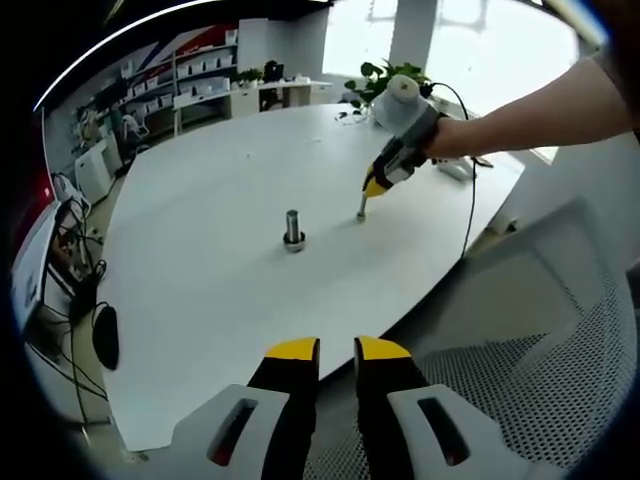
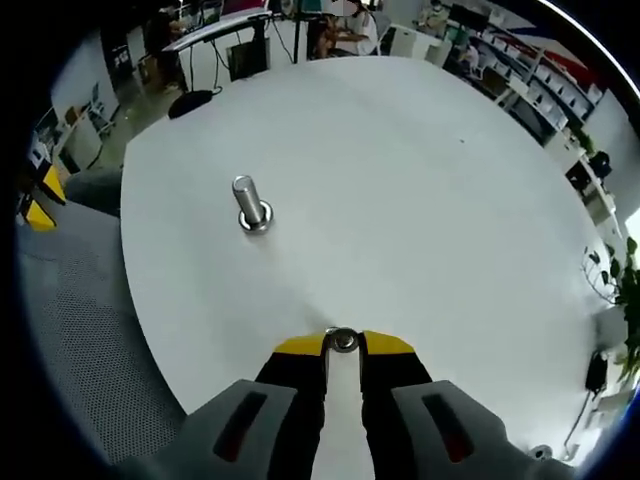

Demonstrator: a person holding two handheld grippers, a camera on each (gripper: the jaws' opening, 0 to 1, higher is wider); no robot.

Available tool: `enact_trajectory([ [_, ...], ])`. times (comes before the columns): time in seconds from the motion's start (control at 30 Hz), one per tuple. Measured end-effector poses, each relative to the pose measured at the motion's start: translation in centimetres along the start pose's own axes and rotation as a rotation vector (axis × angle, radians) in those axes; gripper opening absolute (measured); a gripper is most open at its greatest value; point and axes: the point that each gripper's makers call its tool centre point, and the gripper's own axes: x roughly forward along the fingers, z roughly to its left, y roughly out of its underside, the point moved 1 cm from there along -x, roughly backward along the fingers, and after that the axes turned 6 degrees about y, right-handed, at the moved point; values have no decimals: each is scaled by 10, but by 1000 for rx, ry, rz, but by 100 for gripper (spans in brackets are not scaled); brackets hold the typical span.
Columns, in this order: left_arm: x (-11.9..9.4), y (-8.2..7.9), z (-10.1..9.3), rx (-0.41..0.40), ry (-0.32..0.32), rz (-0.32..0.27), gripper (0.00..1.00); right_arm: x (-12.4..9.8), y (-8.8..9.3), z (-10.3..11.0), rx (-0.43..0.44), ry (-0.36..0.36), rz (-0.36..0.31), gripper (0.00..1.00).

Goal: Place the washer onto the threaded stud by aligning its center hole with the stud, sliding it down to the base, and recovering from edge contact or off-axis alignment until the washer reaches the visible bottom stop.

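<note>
Right hand-held gripper pinching flat metal washer, cylindrical threaded stud upright, left hand-held gripper slightly apart

No text, label, brand, number or sign can be read in either view. The shelves past the far edge of the surface carry boxes whose faces are too small and blurred to make out, and the red and blue wall panel behind them shows no legible lettering.

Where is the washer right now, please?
In the right gripper view the washer sits pinched at the tips of the right tongs, low on the white table.
</note>
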Motion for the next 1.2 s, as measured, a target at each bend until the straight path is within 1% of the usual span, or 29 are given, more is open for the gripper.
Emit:
enact_trajectory([
  [0.2,0,0,0,0,0,4,11,1,-3,-1,0,-6,19,13],
  [0.37,0,1,0,-2,-2,4,11,1,1,3,-48,-8,32,13],
  [0.43,0,1,0,-2,-2,5,11,2,5,4,-89,-11,47,13],
  [0.47,0,1,0,-2,-2,5,11,3,5,4,-96,-12,47,13],
  [0.63,0,1,0,-2,-2,9,11,10,4,1,-75,-26,61,13],
  [0.67,0,1,0,-2,-2,9,11,12,3,1,-72,-29,63,13],
  [0.7,0,2,0,-2,-1,11,11,13,2,2,-75,-36,62,8],
  [0.73,1,2,0,-2,-1,13,11,13,-1,3,-73,-46,45,7],
  [0.77,1,2,0,-1,0,15,11,15,0,1,-88,-31,65,5],
  [0.8,1,2,0,-1,0,16,11,16,-1,2,-95,-36,61,3],
  [0.87,1,3,0,-1,0,16,11,21,10,2,-79,-49,124,3],
  [0.93,1,3,0,-3,-1,16,11,22,10,2,-84,-43,106,3],
  [1.0,1,3,1,-5,-3,17,11,20,6,9,-30,-72,72,4],
  [1.07,1,3,1,-6,-5,15,11,21,8,9,-52,-62,68,5],
  [1.13,1,3,1,-4,-5,15,11,23,10,4,-117,-37,72,7],
  [1.2,1,3,0,-3,-2,17,11,24,11,3,-123,-32,75,11],
])
